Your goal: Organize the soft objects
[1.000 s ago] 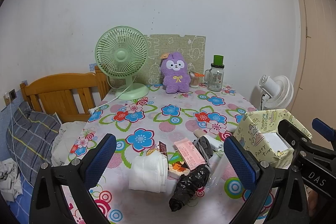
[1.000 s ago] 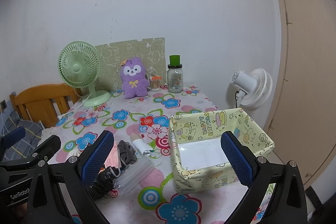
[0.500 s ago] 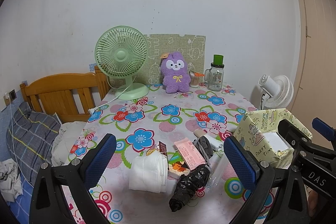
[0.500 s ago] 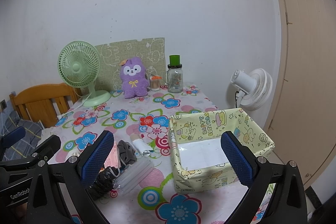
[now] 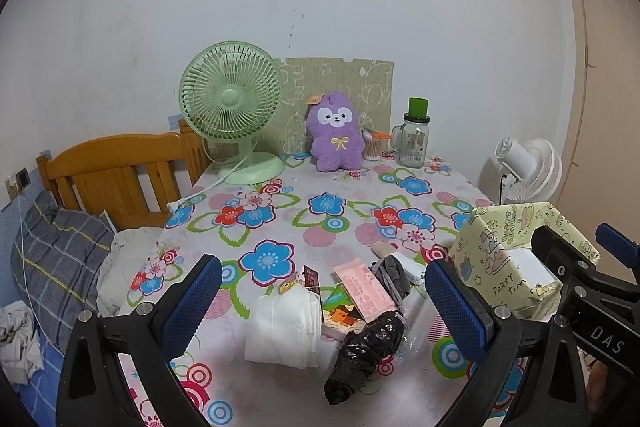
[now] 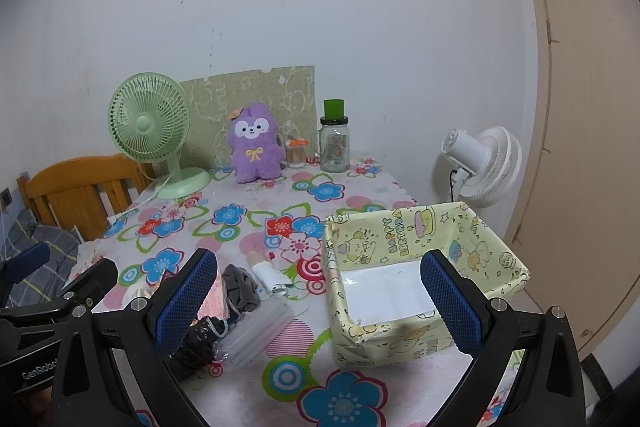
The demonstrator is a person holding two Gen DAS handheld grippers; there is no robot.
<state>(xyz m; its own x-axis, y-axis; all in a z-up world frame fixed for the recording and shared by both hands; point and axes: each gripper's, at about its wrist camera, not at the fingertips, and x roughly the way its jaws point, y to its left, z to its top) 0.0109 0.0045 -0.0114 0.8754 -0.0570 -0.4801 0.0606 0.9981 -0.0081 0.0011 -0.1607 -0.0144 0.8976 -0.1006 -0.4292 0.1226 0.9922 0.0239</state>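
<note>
A heap of soft items lies near the table's front: a folded white cloth (image 5: 286, 331), a pink packet (image 5: 362, 287), a grey cloth (image 5: 394, 273), a crumpled black bag (image 5: 366, 353) and a clear plastic bag (image 6: 256, 327). A purple plush toy (image 5: 335, 138) sits at the back by the wall. A yellow birthday-print box (image 6: 416, 283) stands open and empty at the right. My left gripper (image 5: 324, 307) is open above the heap. My right gripper (image 6: 318, 301) is open, over the box's left edge.
A green desk fan (image 5: 232, 107), a glass jar with a green lid (image 5: 414, 139) and a toothpick holder (image 5: 372, 147) stand at the back. A wooden headboard (image 5: 116, 171) and bedding lie left. A white fan (image 6: 480, 163) and a door stand right.
</note>
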